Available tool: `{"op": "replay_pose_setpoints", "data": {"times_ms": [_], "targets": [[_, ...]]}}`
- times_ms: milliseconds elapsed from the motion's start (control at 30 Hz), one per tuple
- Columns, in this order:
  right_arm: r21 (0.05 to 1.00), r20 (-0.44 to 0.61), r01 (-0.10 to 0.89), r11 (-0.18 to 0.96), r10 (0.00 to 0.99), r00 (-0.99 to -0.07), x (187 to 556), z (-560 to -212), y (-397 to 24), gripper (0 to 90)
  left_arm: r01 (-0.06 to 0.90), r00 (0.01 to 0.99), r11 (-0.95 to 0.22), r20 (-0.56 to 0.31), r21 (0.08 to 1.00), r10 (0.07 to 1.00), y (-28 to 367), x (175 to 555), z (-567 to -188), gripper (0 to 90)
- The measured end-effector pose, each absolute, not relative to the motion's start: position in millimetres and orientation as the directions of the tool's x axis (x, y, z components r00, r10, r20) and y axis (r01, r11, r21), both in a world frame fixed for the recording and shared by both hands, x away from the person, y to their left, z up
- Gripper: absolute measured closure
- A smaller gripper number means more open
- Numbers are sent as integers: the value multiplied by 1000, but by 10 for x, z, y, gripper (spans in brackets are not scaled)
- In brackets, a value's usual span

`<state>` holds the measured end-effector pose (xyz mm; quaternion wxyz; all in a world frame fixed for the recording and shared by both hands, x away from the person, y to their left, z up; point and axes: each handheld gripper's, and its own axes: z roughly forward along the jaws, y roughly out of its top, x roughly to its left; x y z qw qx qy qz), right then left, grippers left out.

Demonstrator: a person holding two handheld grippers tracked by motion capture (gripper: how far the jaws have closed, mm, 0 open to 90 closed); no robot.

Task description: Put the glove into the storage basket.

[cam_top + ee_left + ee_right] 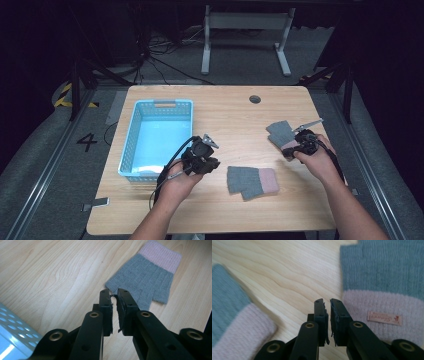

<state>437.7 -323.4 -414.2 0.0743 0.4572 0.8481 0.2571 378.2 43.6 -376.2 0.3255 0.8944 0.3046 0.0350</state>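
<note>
Two grey gloves, near glove (252,182) and far glove (282,134), lie on worktop (235,120); left gripper (114,293) and right gripper (326,302) nearly closed, grasping nothing.

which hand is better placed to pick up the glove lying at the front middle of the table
Left, probably. The left gripper sits just beside that glove, its nearly closed jaws pointing at the finger end. The right gripper is by the other glove near the right edge, and farther from it.
</note>
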Motion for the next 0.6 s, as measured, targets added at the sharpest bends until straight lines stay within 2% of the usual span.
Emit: {"op": "replay_pose_setpoints", "data": {"times_ms": [200, 600], "targets": [[547, 118, 726, 416, 821, -559, 4398, -3980, -3265, 785, 520, 814, -602, -139, 606, 564, 430, 3771, -3759, 812], [537, 78, 750, 387, 862, -500, 4672, -3915, -3301, 676, 526, 812, -602, -144, 601, 565, 452, 3773, -3770, 805]]}}
